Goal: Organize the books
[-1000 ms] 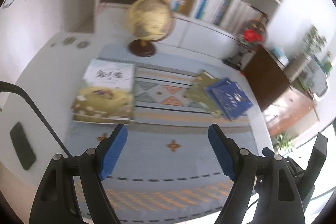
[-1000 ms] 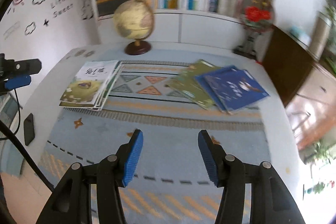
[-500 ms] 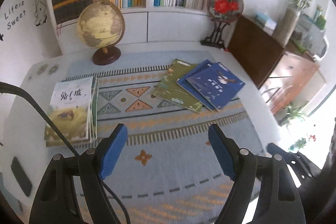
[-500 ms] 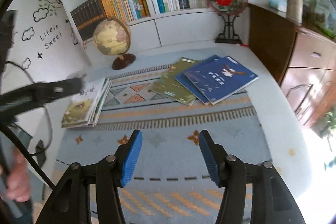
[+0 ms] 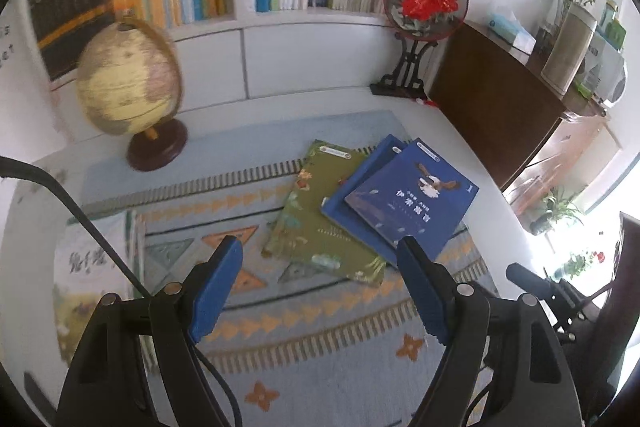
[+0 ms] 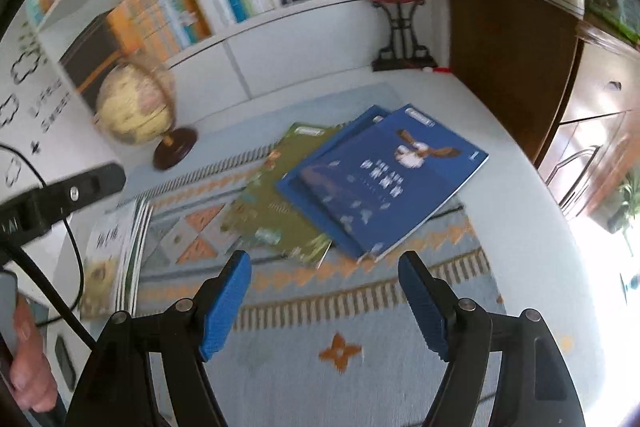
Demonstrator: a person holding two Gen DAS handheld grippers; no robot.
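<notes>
Two grippers now face the loose pile: blue book (image 6: 384,179) on the green book (image 6: 276,215), frame centre, where a second ago the view centred farther left. Right gripper (image 6: 324,303) jaws opening, empty; left gripper (image 5: 320,287) wide, empty. Stack (image 5: 96,275) lower left. Pickup looks next.

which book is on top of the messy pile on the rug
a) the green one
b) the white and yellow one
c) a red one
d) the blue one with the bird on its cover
d: the blue bird-cover book overlaps another blue book, which lies on the green book.
</notes>
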